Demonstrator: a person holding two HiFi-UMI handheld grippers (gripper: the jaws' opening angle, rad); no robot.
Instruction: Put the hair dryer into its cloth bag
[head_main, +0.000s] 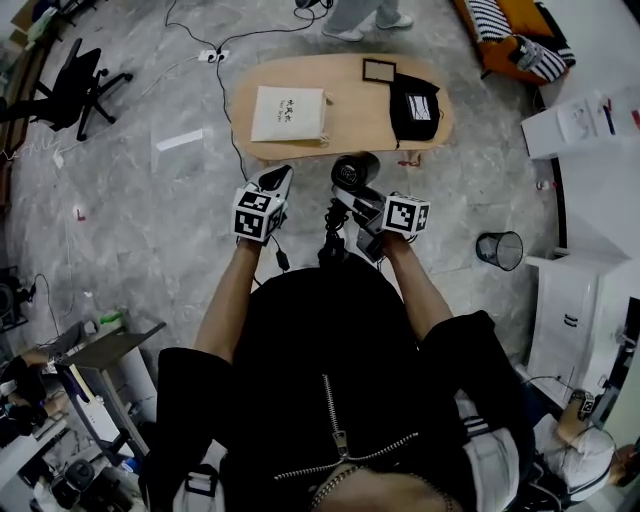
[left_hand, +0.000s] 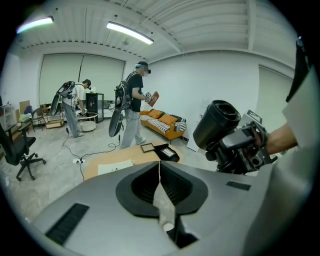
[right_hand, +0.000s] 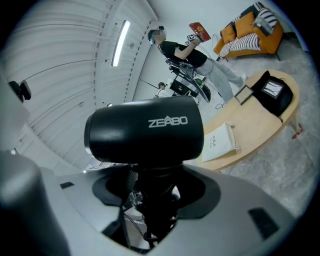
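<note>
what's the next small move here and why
Probably step closer to the table and reach the left tongs toward the cloth bag to lift and open it. The right tongs clamp the hair dryer by its handle, the left tongs are shut and empty, and the bag lies flat on the table, well ahead of both.

Looks like an open-plan lab or recording studio. Grey marble-look floor (head_main: 150, 200) with loose cables (head_main: 219, 85) and a power strip (head_main: 213, 56). Office chair (head_main: 75, 88), white cabinets (head_main: 570, 320), mesh wastebasket (head_main: 499, 249), ceiling strip lights (left_hand: 129, 32). Two other people (left_hand: 134, 107) stand about wearing strapped-on gear. Lounge corner has an orange sofa (left_hand: 162, 124) and a low oval wooden table (head_main: 355, 110).
</note>
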